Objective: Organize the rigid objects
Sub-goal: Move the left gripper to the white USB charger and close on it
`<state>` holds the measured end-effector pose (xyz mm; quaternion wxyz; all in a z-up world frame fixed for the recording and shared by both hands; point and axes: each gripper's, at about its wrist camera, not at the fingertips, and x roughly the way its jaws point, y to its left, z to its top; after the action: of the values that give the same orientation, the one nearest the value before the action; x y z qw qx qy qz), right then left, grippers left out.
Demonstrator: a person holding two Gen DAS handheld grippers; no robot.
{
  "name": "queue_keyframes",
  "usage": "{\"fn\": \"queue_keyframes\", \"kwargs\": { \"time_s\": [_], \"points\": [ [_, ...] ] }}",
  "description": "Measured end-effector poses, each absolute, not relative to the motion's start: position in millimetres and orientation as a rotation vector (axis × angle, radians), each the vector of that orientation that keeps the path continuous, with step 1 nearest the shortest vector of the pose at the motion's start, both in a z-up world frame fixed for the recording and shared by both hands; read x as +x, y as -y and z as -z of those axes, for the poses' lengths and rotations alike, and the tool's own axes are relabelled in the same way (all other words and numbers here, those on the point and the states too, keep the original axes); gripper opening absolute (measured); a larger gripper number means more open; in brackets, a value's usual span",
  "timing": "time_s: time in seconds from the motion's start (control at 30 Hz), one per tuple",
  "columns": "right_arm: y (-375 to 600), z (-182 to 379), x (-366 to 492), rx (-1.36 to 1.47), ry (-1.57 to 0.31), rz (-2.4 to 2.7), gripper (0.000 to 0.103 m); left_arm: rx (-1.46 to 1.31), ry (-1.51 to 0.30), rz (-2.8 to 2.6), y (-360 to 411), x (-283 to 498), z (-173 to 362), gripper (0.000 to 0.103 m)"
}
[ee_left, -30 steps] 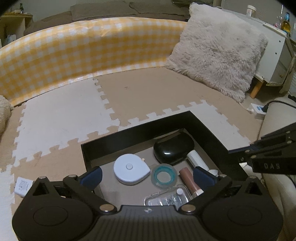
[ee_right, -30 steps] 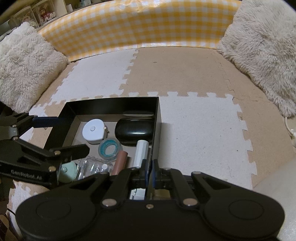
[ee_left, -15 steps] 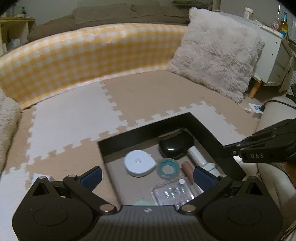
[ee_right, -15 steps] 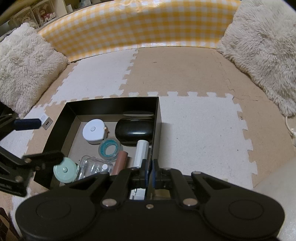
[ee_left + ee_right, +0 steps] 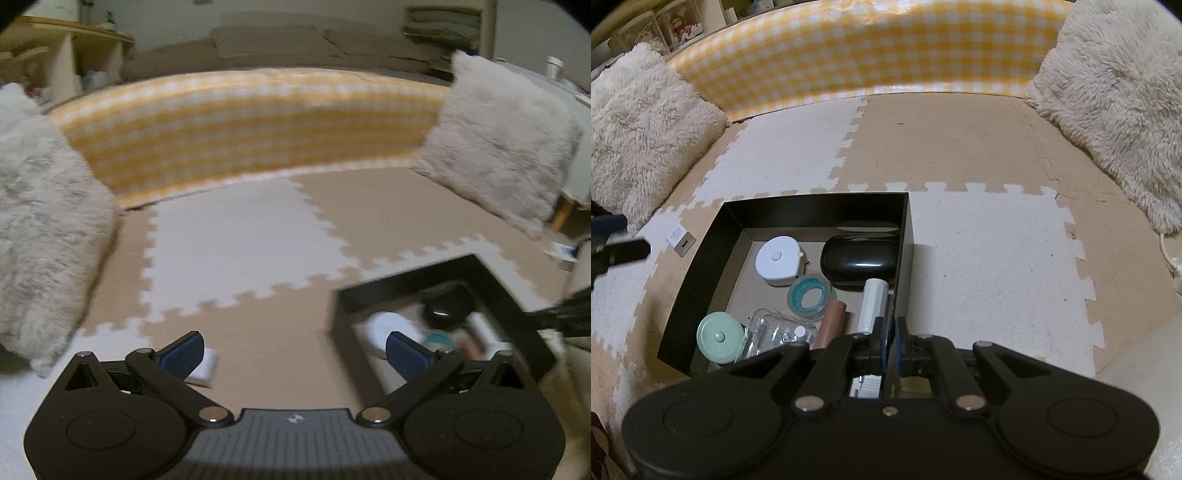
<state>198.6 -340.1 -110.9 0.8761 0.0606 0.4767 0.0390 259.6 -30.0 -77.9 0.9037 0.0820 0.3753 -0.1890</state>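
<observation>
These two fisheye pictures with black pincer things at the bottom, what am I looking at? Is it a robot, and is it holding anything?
No robot: a person holds a two-finger gripper in each hand, and each gripper carries a camera looking along its fingers.

One picture is from the left gripper. It is blurry, its blue-padded fingers are spread open with nothing between them, and a small white block lies on the foam mat just beyond one finger.

The other picture is from the right gripper, whose fingers are closed together; I see nothing between them. It looks down on a black box holding a white round case, a black case, a teal tape roll, a white tube, a brown tube, a mint lid and a clear packet.
</observation>
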Motion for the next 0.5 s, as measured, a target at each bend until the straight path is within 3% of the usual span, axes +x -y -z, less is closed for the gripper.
{"fn": "queue_keyframes", "kwargs": {
  "time_s": [0.5],
  "points": [
    [337.9, 110.4, 198.7, 0.106, -0.995, -0.082, 0.005, 0.265, -0.887, 0.345, -9.3, 308.3, 139.6, 0.103]
  ]
}}
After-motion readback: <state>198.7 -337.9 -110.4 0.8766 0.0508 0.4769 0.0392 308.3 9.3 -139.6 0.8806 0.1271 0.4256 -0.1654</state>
